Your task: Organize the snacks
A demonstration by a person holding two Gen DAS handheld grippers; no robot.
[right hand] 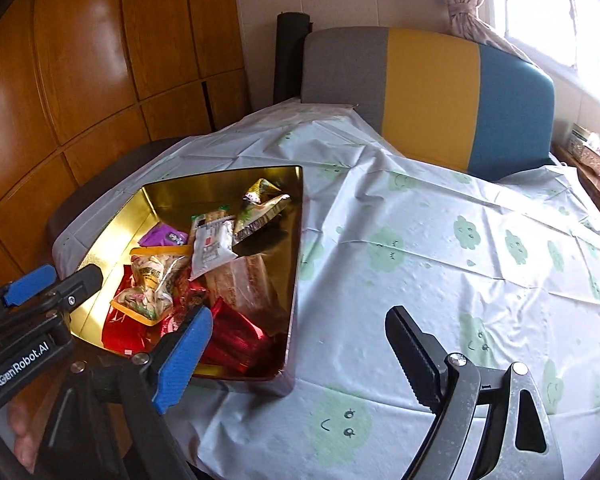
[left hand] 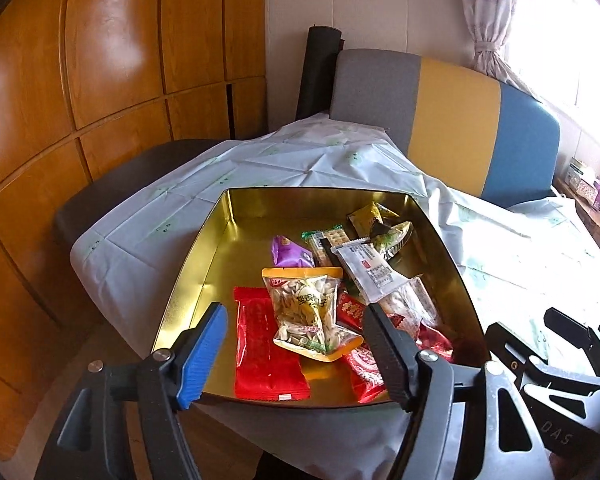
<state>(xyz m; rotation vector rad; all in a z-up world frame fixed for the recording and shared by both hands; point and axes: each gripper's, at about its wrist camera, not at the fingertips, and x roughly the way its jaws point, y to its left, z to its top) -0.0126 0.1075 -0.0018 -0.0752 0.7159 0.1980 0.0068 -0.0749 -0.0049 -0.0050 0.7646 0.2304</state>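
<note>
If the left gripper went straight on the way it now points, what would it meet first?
Most likely the clear sunflower seed packet, which lies on top of the red packets inside the gold tin. The left gripper is open, its fingers framing that packet. Depth is hard to judge through the fisheye.

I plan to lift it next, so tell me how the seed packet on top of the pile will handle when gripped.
The seed packet looks like a soft pouch of loose seeds, so it will probably sag and shift. Its glossy film may slip between the pads. It lies loose atop the red packets, so it should lift freely.
</note>
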